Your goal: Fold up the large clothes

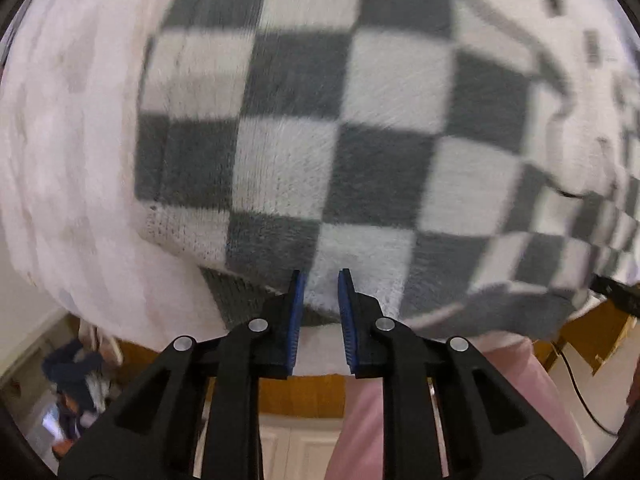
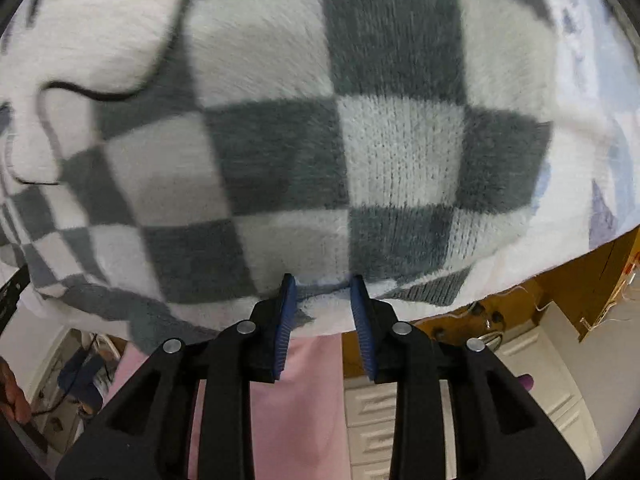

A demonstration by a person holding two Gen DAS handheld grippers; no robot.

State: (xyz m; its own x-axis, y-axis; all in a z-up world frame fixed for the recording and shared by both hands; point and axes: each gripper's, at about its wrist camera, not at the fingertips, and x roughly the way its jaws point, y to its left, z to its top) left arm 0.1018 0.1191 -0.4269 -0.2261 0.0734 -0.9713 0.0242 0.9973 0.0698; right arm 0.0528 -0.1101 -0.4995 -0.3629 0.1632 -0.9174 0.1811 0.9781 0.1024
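A fuzzy knit sweater (image 1: 340, 120) in grey and white checks lies spread on a white sheet and fills most of both views. My left gripper (image 1: 321, 276) points steeply down at the sweater's near edge, its blue pads (image 1: 297, 300) pinching a white fold of the knit. In the right wrist view the same sweater (image 2: 380, 152) lies flat. My right gripper (image 2: 323, 282) is shut on a bunched bit of its near hem, which creases between the pads (image 2: 285, 312). The ribbed grey hem (image 2: 432, 290) shows just right of it.
The white sheet (image 1: 68, 168) (image 2: 580, 128) extends past the sweater to the bed's edge. A person's pink trousers (image 1: 520, 384) (image 2: 304, 396) stand close behind the grippers. White drawers (image 2: 400, 420), a wooden board (image 1: 304, 398) and floor clutter (image 1: 76, 384) lie below.
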